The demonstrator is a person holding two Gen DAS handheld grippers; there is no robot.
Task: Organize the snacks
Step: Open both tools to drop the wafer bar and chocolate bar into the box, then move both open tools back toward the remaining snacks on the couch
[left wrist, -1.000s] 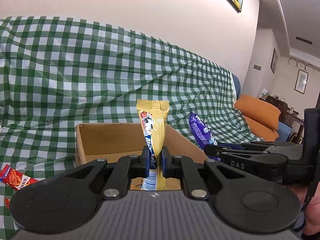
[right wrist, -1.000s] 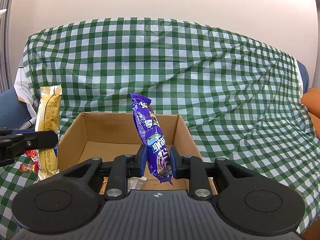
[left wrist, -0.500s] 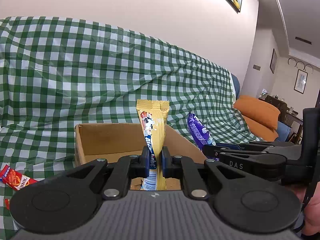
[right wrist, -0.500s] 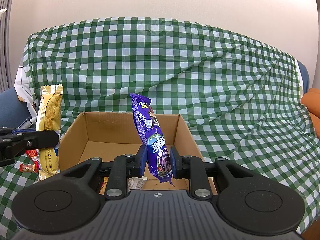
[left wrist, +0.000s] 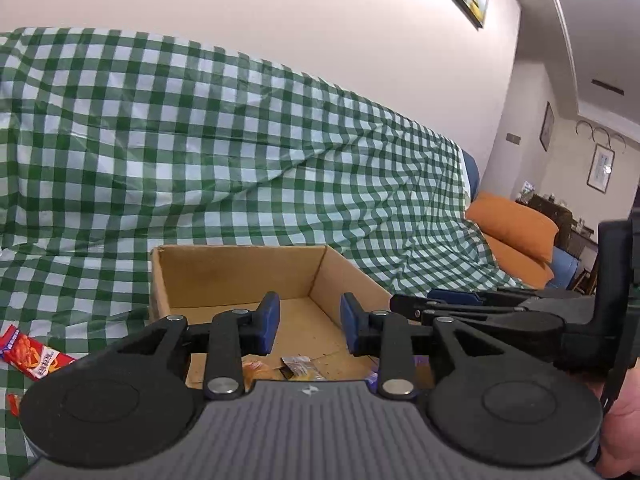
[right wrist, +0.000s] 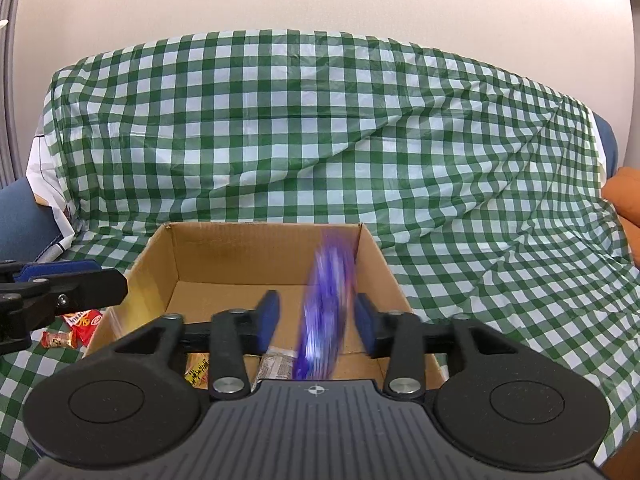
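An open cardboard box (left wrist: 240, 272) (right wrist: 260, 256) sits on the green checked cloth, just in front of both grippers. My left gripper (left wrist: 308, 320) hangs over the box's near edge; its jaws are opening and nothing is between them. The jaws of my right gripper (right wrist: 316, 316) are opening too. A purple snack packet (right wrist: 326, 312) shows as a blur between its blue pads, loose and dropping into the box. The yellow packet is gone from the left jaws; a yellow smear (right wrist: 134, 292) shows at the box's left wall. Small wrappers (left wrist: 298, 366) lie on the box floor.
A red snack packet (left wrist: 32, 354) lies on the cloth left of the box, with more red packets (right wrist: 84, 320) and a small candy (right wrist: 58, 338) nearby. Orange cushions (left wrist: 516, 228) sit far right. A hand (left wrist: 616, 420) holds the right gripper.
Both grippers have opened. The yellow packet has left the left jaws and dropped out of sight. The purple packet has slipped free of the right pads and is falling.
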